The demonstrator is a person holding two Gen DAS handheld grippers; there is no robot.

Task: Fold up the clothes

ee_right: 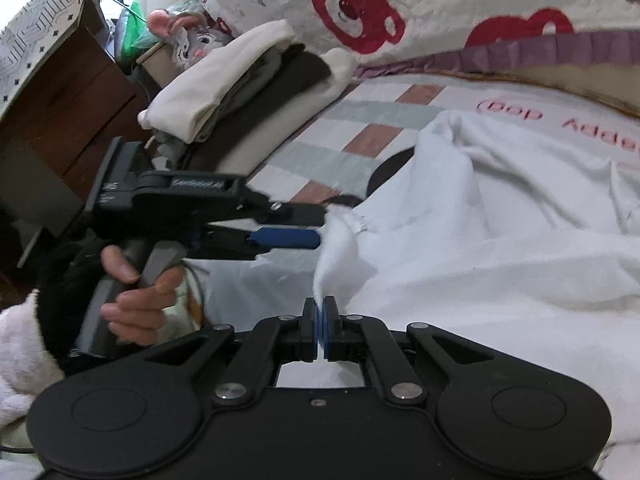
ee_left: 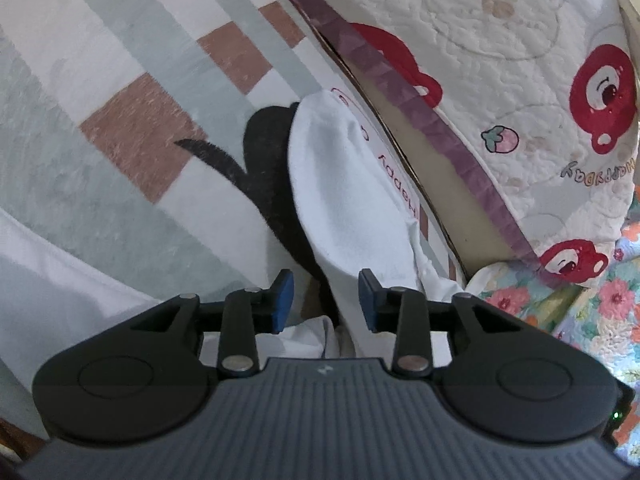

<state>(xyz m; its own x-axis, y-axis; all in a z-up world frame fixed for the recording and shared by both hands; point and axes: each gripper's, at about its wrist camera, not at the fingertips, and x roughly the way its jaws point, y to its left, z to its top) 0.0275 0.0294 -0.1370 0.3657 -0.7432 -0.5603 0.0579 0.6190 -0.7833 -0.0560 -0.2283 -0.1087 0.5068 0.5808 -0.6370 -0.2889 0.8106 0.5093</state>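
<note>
Spreading across the bed (ee_left: 120,92), with its striped and checked sheet, we see the white garment (ee_right: 500,240) lying crumpled near the quilt (ee_right: 460,4) printed with red bears. Beyond it we find a stack of folded clothes (ee_right: 240,92) at the bed's far end. Our right hand-held gripper (ee_right: 320,326) has its jaws pressed together on a raised edge of the garment, the cloth pinched between the blue pads. Our left hand-held gripper (ee_left: 326,300), held in a hand (ee_right: 136,300), stands partly open, just in front of the garment's fold; no earlier view confirms any change, and its pads (ee_left: 283,296) press on nothing.
</note>
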